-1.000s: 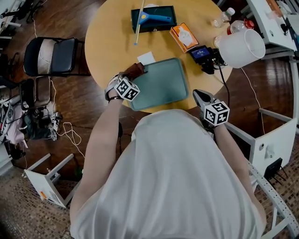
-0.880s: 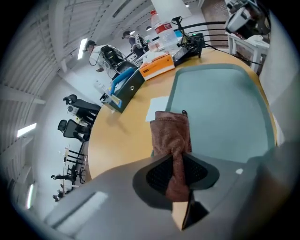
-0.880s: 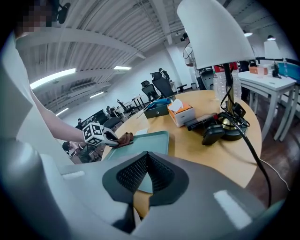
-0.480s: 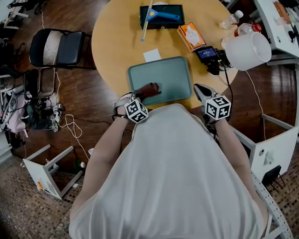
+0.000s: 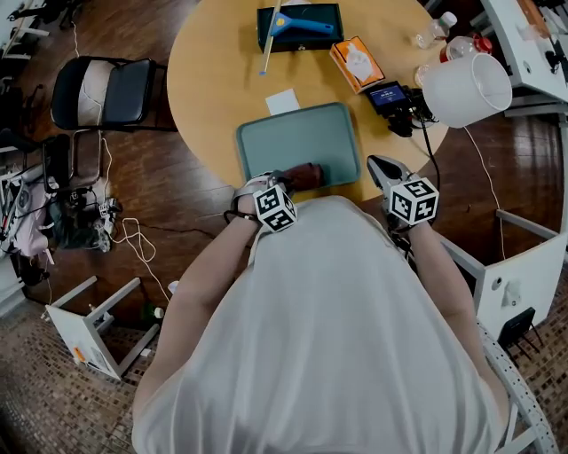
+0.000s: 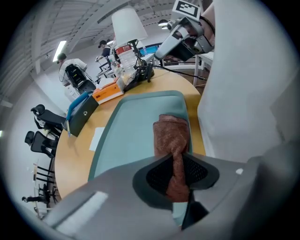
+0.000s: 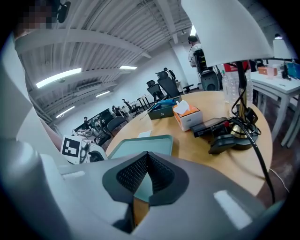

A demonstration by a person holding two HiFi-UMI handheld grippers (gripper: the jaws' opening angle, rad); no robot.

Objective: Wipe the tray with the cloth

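Note:
A teal tray [image 5: 297, 137] lies on the round wooden table, near its front edge. My left gripper [image 5: 293, 180] is shut on a brown cloth [image 5: 306, 175], which rests on the tray's near edge. In the left gripper view the cloth [image 6: 172, 136] runs from between the jaws out onto the tray [image 6: 136, 136]. My right gripper [image 5: 380, 177] hovers at the tray's right front corner with its jaws shut and nothing between them. From the right gripper view the tray [image 7: 140, 146] lies just ahead and to the left.
A white paper slip [image 5: 282, 102] lies beyond the tray. Farther back are a dark box with a blue brush [image 5: 297, 27], an orange tissue box [image 5: 357, 64], a black device with cables [image 5: 390, 99], a white lamp shade [image 5: 461, 89] and bottles [image 5: 435, 31]. A chair [image 5: 102, 93] stands left.
My left gripper has dragged the cloth from the tray's far left corner along its left side to the near edge and then rightward. The right gripper has stayed put.

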